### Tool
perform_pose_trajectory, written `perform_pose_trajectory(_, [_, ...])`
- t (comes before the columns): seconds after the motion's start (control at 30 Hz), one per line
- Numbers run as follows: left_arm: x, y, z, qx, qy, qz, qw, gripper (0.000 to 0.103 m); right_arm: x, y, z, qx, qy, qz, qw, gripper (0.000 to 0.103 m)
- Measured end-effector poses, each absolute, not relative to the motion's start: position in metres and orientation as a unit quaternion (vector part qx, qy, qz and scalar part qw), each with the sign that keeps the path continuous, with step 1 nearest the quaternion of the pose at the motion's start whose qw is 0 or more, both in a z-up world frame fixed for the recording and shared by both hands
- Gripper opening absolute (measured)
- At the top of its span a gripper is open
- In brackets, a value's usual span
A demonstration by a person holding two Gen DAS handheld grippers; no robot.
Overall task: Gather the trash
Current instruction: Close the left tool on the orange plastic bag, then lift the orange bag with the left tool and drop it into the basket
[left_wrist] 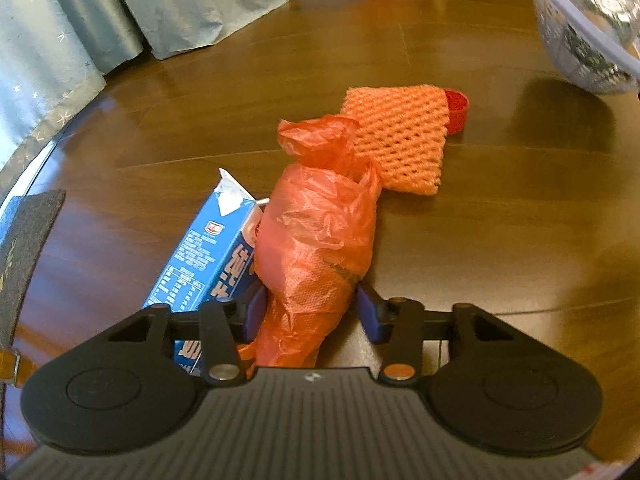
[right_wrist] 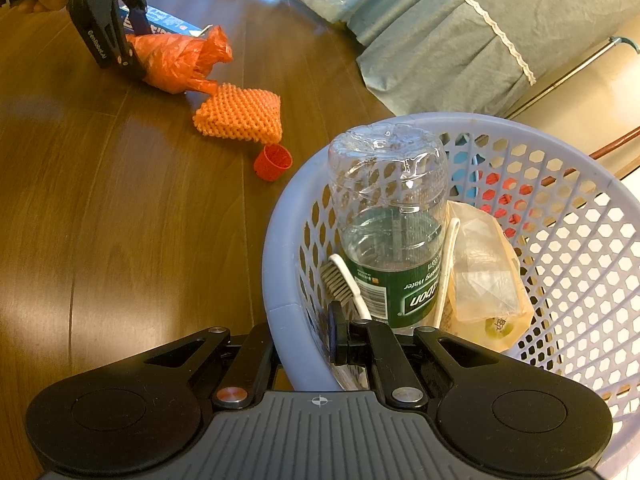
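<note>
Where orange bag [left_wrist: 316,236] overlaps it, blue carton [left_wrist: 208,256] half hidden, basket [left_wrist: 560,20] cropped.

Left gripper [left_wrist: 310,312] blue-padded fingers [left_wrist: 370,312] straddle crumpled orange plastic bag [left_wrist: 320,232] on brown wooden floor [left_wrist: 500,220], pads at its sides. Blue printed drink carton [left_wrist: 204,256] touching bag's left. Orange foam mesh sleeve [left_wrist: 400,136] just beyond, red plastic cap [left_wrist: 458,110] at its far edge. Lavender perforated basket [left_wrist: 576,36] top right. Grey-blue curtain [left_wrist: 80,20] top left.
</note>
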State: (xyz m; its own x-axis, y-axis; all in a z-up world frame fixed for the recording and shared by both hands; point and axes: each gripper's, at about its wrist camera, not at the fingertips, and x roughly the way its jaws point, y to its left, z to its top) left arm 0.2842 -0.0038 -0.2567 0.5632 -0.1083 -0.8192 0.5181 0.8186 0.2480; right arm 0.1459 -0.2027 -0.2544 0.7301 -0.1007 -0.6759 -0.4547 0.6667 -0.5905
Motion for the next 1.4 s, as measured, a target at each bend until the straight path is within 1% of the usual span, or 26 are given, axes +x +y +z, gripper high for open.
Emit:
perform_pose_trajectory(0.13, [0.282,-0.006,-0.258,0.239,0.432,-0.186,0.849,0.027,0.146,-0.203,-0.254,-0.395,0.352,0.105,0.842,0.003])
perform_pose_trajectory(0.23, [0.279,-0.007,-0.254,0.234,0.432,-0.187,0.851,0.022,0.146,-0.203,-0.254,-0.395,0.352,0.105,0.842,0.004])
perform_pose_trajectory(0.3, [0.276,-0.007,-0.25,0.228,0.431,-0.188,0.852,0.021,0.146,-0.203,-0.255,-0.394,0.352,0.105,0.843,0.004])
perform_pose_trajectory(0.67, [0.259,-0.01,-0.226,0.185,0.435,-0.201,0.858,0.021,0.146,-0.203,-0.254,-0.391,0.352,0.104,0.844,0.003])
perform_pose_trajectory(1.4, [0.252,-0.03,-0.202,0.177,0.412,-0.23,0.863,0.021,0.147,-0.202,-0.252,-0.39,0.353,0.104,0.844,0.004])
